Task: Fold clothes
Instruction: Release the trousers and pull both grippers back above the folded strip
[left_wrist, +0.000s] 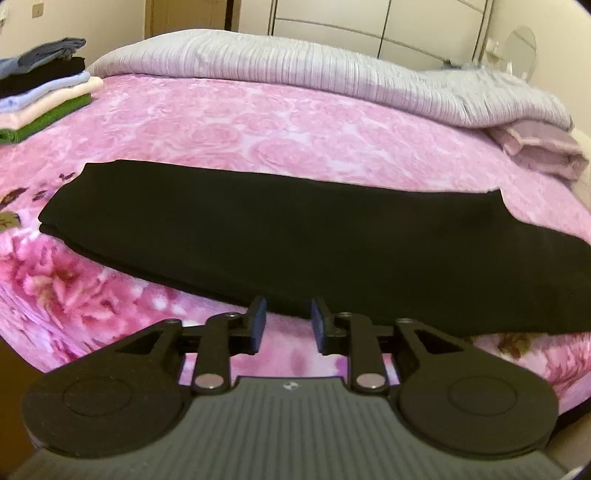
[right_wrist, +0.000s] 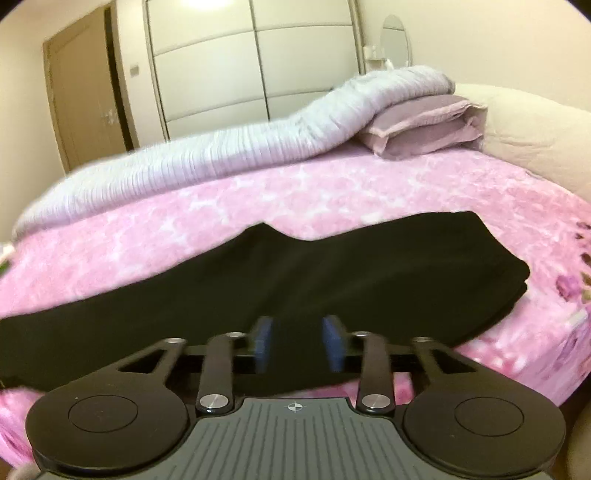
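Observation:
A black garment (left_wrist: 280, 236) lies folded into a long strip across the pink floral bedspread (left_wrist: 258, 125). It also shows in the right wrist view (right_wrist: 332, 277). My left gripper (left_wrist: 288, 317) is open and empty, its blue pads at the garment's near edge. My right gripper (right_wrist: 298, 334) is open and empty, hovering over the near edge of the garment, toward its right end.
A stack of folded clothes (left_wrist: 44, 88) sits at the far left of the bed. A rolled grey quilt (left_wrist: 295, 70) and a folded mauve blanket (left_wrist: 543, 151) lie along the far side. A wardrobe (right_wrist: 251, 62) and a door (right_wrist: 85, 96) stand behind.

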